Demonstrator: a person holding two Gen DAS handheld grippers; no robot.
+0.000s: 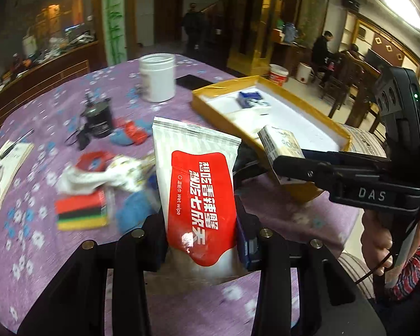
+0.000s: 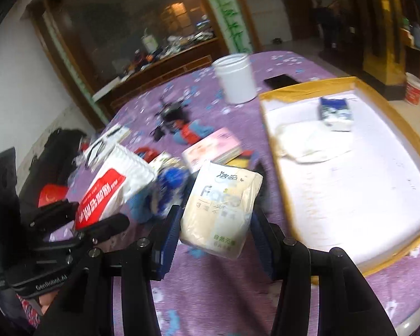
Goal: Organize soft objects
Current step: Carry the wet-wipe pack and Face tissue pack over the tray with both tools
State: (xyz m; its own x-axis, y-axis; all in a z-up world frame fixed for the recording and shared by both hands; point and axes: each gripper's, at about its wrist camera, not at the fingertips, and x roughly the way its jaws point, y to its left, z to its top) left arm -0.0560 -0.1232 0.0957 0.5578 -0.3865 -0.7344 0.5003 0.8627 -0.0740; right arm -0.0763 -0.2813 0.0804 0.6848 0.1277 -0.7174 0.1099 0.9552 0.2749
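The left gripper (image 1: 201,218) clamps a white plastic wet-wipe pack with a red label (image 1: 200,196), lifted above the purple flowered tablecloth (image 1: 56,103). To its right, the right gripper (image 1: 280,165), black and marked DAS, pinches a small cream tissue packet (image 1: 280,142) at the near edge of a shallow yellow-rimmed tray with a white floor (image 1: 294,114). A blue-and-white packet (image 1: 253,99) lies inside that tray. Further back stands a white plastic jar (image 1: 157,77), with a black can (image 1: 98,119) nearer. A striped red, black, green and yellow cloth (image 1: 81,210) lies left, blurred.

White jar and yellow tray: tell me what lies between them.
A black phone lies flat between the jar and the tray, clearest in the right wrist view.
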